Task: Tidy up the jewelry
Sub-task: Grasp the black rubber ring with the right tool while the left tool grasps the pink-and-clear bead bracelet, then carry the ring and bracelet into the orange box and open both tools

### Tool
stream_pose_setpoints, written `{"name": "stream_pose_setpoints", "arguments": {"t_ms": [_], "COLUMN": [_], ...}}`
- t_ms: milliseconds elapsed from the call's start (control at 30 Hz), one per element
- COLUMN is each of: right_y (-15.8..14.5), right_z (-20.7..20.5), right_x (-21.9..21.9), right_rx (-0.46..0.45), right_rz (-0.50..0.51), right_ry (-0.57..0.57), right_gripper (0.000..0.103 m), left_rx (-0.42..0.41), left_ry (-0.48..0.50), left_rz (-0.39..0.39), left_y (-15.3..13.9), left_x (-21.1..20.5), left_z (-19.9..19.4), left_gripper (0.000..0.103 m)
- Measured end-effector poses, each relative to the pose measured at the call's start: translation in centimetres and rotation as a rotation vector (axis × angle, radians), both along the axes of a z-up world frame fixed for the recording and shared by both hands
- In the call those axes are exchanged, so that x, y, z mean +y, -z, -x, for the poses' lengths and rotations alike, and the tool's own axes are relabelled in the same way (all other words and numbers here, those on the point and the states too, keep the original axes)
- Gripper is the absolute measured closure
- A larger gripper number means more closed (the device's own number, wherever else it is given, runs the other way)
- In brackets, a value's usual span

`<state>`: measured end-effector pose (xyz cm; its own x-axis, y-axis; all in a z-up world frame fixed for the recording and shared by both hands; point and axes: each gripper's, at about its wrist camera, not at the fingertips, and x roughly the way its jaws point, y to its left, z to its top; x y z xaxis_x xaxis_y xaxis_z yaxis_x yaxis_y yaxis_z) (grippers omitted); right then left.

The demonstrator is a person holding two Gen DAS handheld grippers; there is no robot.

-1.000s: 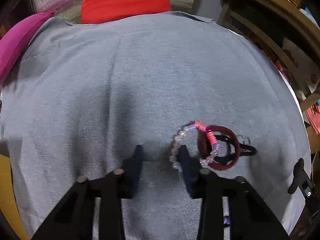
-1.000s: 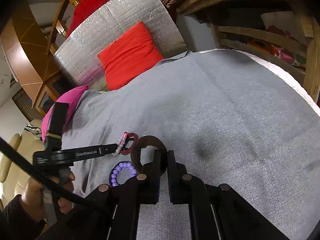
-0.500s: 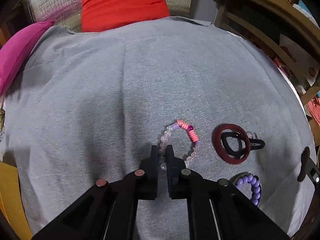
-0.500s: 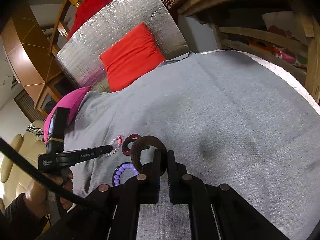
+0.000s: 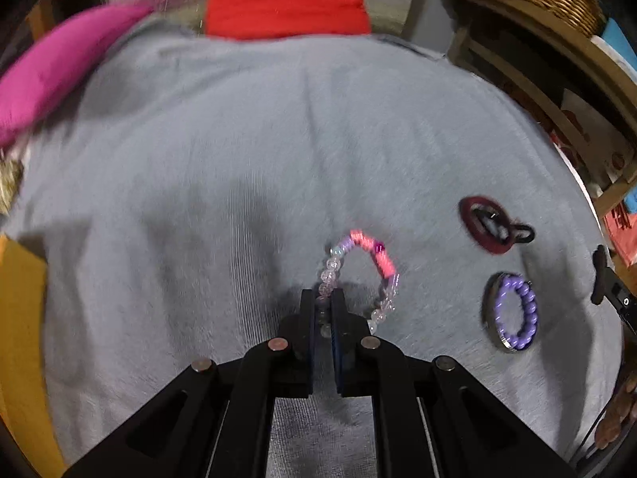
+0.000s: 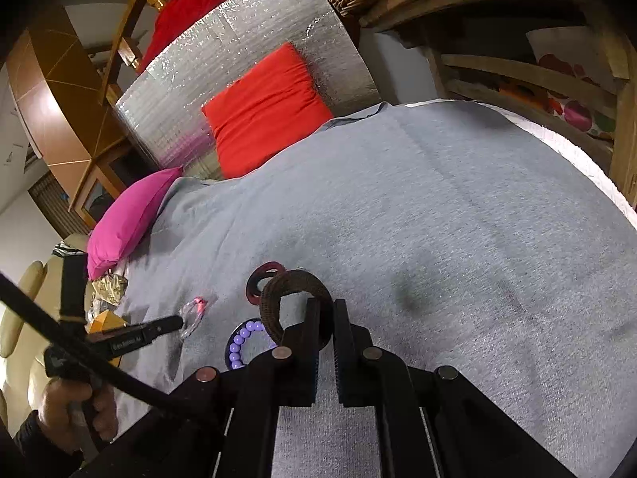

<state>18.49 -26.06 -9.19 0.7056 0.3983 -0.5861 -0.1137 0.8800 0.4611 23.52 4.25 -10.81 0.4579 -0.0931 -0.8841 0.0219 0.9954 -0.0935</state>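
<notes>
Both tools clamp bracelets: left (image 5: 322, 310) beaded (image 5: 358, 275), right (image 6: 326, 318) woven (image 6: 294, 290).

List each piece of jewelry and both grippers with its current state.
left gripper: shut on the pink-and-clear bead bracelet.
pink-and-clear bead bracelet: pinched at one side, loop hanging open.
right gripper: shut on the brown woven bangle.
brown woven bangle: held upright, above the grey cloth.
purple bead bracelet: lying flat, free.
maroon hair tie: lying flat, a black hair clip across it.
</notes>
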Motion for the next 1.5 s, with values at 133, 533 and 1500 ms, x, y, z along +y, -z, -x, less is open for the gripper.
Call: {"name": "stream_pose_setpoints", "arguments": {"t_ms": [133,533,1500], "right_y": [0.0,-0.1,-2.4], "right_z": [-0.1,-0.1,6.4], "right_x": [0.0,0.0,9.6], "right_rx": [0.001,-0.006,0.001], "right_rz": [0.001,-0.002,0.111], "right_ry": [0.001,-0.004,-0.211], "right_gripper": [0.096,0.096,0.096], "left_rx": [-0.005,-0.023,-0.181], "left_ry": [0.0,0.046,-0.15], "left_rz": [0.026,-0.088,0.046], "left_y": [0.1,0.4,-6.0], "left_x": [0.2,-1.8,7.6], "left_z": [-0.4,-1.4,16.7], "left_gripper": [0.093,0.096,0.096]}}
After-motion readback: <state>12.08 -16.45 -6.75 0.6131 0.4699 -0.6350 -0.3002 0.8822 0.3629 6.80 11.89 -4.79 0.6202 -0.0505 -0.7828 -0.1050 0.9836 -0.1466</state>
